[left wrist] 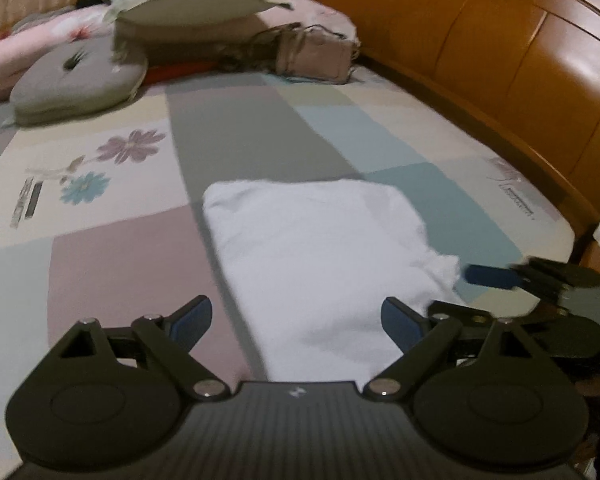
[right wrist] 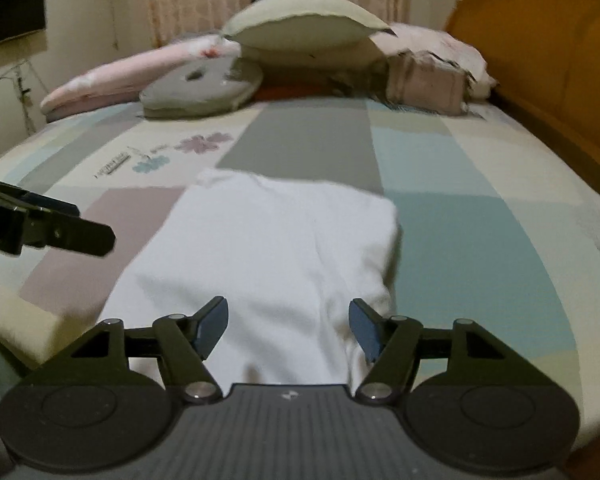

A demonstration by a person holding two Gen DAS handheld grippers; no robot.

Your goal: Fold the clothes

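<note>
Left wrist view: your left gripper (left wrist: 296, 320) hangs spread wide over the near end of the folded white cotton garment (left wrist: 312, 256) on the patchwork bedsheet (left wrist: 100, 248). Right gripper (right wrist: 288, 326) spread too, empty. Pinch both near corners evenly before folding.

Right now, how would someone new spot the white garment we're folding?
Start at the bed with its patchwork sheet, pillows piled at the far end. The white garment lies flat near the front edge. It is the only plain white thing on the coloured squares.
</note>
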